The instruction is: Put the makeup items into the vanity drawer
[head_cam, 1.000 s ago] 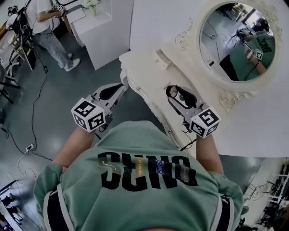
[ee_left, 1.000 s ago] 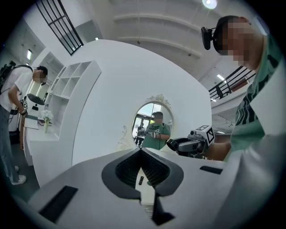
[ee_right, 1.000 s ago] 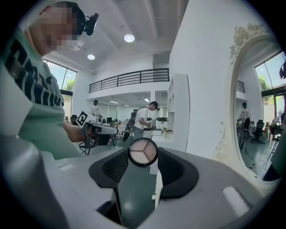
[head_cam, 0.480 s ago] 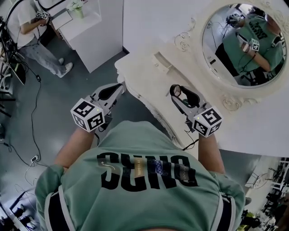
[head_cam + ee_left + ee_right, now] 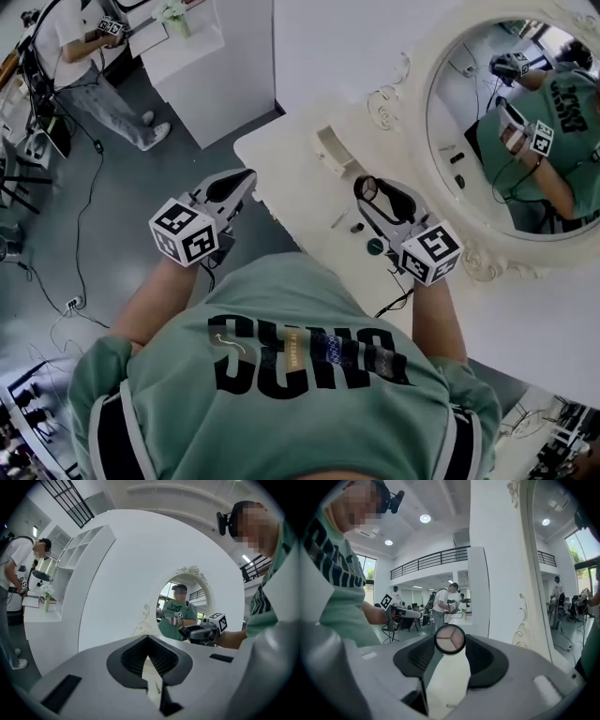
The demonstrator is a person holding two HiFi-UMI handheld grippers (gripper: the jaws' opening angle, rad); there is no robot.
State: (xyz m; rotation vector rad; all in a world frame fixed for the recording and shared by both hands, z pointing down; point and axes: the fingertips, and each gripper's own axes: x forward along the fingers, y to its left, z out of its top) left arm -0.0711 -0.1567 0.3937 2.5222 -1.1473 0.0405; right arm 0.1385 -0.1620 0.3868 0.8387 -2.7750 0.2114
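The task looks barely begun. The right gripper [image 5: 368,191] clamps a round three-shade compact [image 5: 450,639] above the counter [image 5: 291,161]. The left gripper [image 5: 242,178] is closed and empty. A small green pot [image 5: 375,247] and a slim stick [image 5: 339,219] lie on the counter, and no open drawer shows.

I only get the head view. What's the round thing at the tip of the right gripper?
Observer: A round compact with three pale powder wedges, pinched between the right gripper's fingers.
Operator: And the other one?
Observer: The left gripper is empty; its fingers are pressed together with nothing between.
Operator: What's way up high?
Observer: The right gripper view shows a balcony railing on an upper level.
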